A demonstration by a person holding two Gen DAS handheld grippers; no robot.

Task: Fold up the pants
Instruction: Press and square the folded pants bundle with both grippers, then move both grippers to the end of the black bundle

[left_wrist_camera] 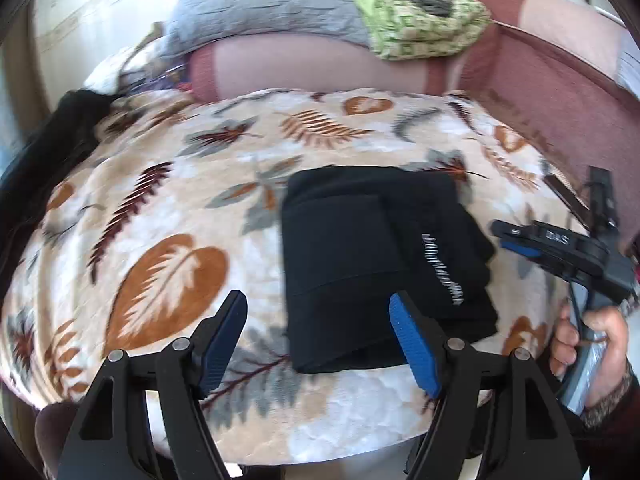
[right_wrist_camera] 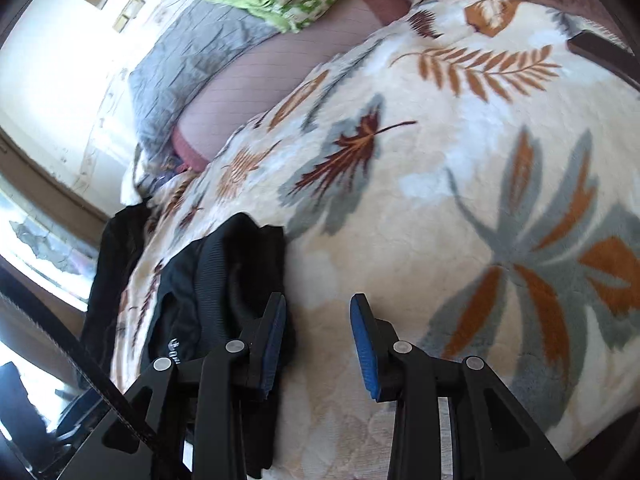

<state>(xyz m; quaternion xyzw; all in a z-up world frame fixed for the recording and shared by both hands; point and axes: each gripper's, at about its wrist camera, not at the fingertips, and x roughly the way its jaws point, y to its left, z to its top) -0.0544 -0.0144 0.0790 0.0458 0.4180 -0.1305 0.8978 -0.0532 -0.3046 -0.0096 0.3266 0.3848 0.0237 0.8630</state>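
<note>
The black pants point(left_wrist_camera: 380, 264) lie folded into a compact rectangle on the leaf-patterned blanket point(left_wrist_camera: 168, 184), with white lettering on the top layer. My left gripper point(left_wrist_camera: 320, 308) is open and empty, just in front of the pants' near edge. My right gripper point(right_wrist_camera: 318, 308) is open and empty; it also shows in the left wrist view point(left_wrist_camera: 516, 240), held by a hand just right of the pants. In the right wrist view the pants point(right_wrist_camera: 216, 288) lie to the left of the left finger, over the blanket point(right_wrist_camera: 440, 160).
A grey pillow point(left_wrist_camera: 260, 4) and a green patterned cloth point(left_wrist_camera: 420, 28) lie at the head of the bed. Another black garment point(left_wrist_camera: 52, 148) lies at the blanket's left edge. A maroon bed frame point(left_wrist_camera: 560, 88) runs along the right.
</note>
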